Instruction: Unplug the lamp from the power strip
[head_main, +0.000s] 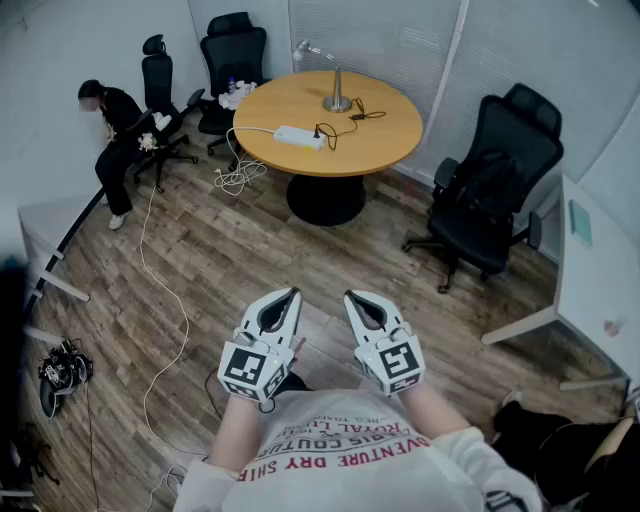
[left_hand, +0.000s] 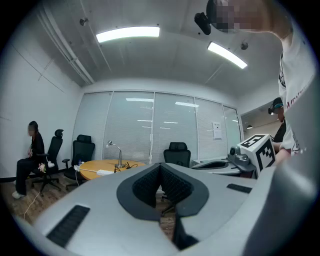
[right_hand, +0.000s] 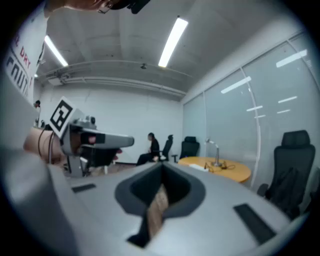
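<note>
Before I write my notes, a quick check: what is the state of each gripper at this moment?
Left gripper: closed, holding nothing.
Right gripper: closed, holding nothing.

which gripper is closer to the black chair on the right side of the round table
Right. The right gripper hangs short of the black chair, which stands ahead and to its right; the left gripper is beside it, on the side away from the chair.

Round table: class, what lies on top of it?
A white power strip, a metal desk lamp and a black cord between them. Nothing covers the tabletop; which socket is used is too small to tell.
</note>
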